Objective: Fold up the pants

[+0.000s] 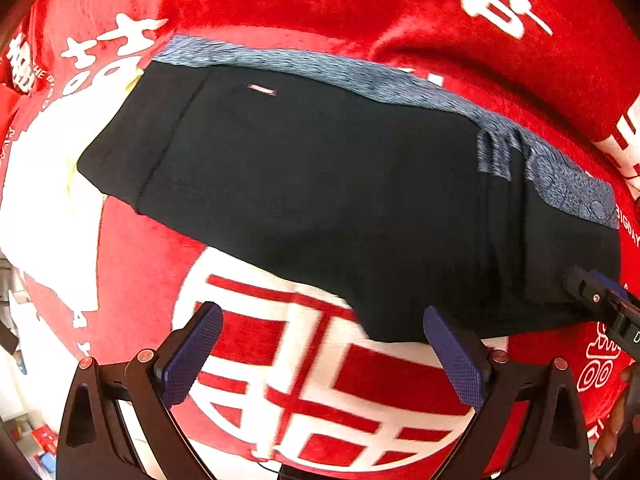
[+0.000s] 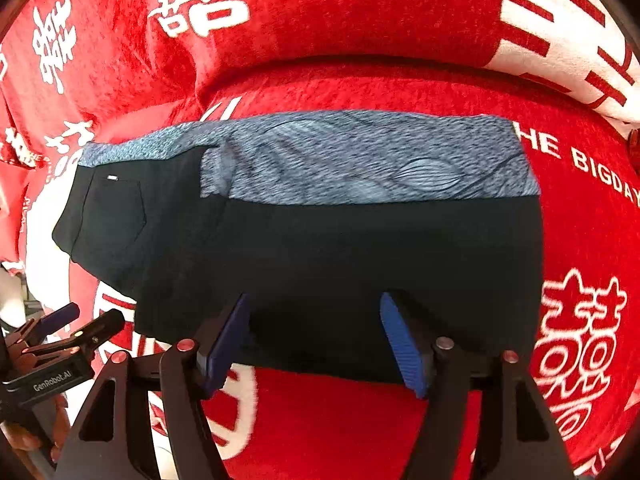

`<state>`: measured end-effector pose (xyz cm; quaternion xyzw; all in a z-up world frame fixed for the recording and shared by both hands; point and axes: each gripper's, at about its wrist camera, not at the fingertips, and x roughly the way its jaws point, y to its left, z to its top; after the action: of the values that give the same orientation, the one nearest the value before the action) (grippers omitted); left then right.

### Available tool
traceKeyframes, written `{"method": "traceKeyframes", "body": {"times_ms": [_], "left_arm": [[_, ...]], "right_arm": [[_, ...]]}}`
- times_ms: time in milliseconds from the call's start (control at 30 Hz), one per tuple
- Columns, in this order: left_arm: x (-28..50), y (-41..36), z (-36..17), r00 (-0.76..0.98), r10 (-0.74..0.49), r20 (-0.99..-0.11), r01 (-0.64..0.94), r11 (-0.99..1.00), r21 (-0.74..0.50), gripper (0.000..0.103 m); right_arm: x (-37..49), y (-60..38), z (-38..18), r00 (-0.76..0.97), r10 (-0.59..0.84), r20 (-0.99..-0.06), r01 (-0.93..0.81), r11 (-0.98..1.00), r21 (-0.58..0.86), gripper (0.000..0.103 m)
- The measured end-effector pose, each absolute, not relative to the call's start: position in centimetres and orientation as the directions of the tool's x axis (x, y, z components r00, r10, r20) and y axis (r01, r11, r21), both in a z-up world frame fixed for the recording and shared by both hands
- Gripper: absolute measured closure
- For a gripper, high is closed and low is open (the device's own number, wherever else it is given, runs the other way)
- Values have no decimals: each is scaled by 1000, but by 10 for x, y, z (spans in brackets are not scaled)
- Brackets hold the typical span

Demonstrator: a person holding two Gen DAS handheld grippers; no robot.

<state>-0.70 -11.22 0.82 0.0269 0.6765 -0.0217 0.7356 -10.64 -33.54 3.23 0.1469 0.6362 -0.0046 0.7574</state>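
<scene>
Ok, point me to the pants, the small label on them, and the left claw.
pants (image 2: 320,264), right wrist view, on the black panel in the middle.
label (image 1: 262,89), left wrist view, on the small pale tag near the top edge.
left claw (image 1: 320,360), left wrist view, midway between its blue-padded fingertips, jaws apart and nothing between them.

surface: red blanket (image 2: 360,80) with white characters | on it: folded black-and-grey pants (image 2: 320,248)

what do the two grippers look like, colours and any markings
Both are black plastic frames with triangular cut-outs and copper-coloured rivets. The left gripper has dark navy textured pads on its fingers. The right gripper has blue ribbed pads on its fingers. White lettering on the left gripper's body reads GenRobot.AI, seen from the right wrist view.
</scene>
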Motion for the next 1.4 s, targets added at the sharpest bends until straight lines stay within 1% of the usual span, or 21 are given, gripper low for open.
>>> {"method": "traceKeyframes", "body": {"times_ms": [200,400,500,600,667,733,833,867,1000,1200,1300,1400], "left_arm": [[-1,-71,8,83,-26,-996,30,999,-24,2],[2,-32,4,85,-58,-995,-26,998,-60,2],[1,-18,2,84,-67,-994,-51,996,-71,2],[0,-6,1,85,-84,-993,-77,993,-90,2],[2,-1,1,85,-100,-991,-90,990,-108,2],[2,6,-1,90,-145,-985,-102,983,-154,2],[4,14,-5,84,-218,-972,-109,968,-227,2],[4,16,-7,77,-237,-968,-107,964,-244,2],[8,24,-9,106,-236,-966,-95,965,-246,2],[26,54,-19,122,-249,-961,-195,943,-269,2],[34,63,-23,137,-236,-962,-206,943,-261,2],[39,74,-28,165,-256,-953,-228,930,-289,2]], "right_arm": [[-92,-288,40,163,195,-967,129,968,216,31],[-80,-254,36,142,182,-973,80,978,194,31],[-82,-250,27,117,183,-976,87,977,194,23],[-83,-247,14,104,172,-980,106,977,183,22],[-82,-245,13,107,168,-980,101,979,179,19],[-81,-243,12,106,173,-979,93,979,183,13],[-82,-240,10,113,178,-977,83,979,188,9],[-83,-239,10,116,177,-977,79,979,187,8],[-83,-231,8,119,150,-981,44,987,157,6],[-84,-229,7,117,138,-984,21,990,141,5],[-84,-229,7,115,139,-983,21,990,143,4],[-83,-227,6,111,133,-985,12,991,135,3]]}}
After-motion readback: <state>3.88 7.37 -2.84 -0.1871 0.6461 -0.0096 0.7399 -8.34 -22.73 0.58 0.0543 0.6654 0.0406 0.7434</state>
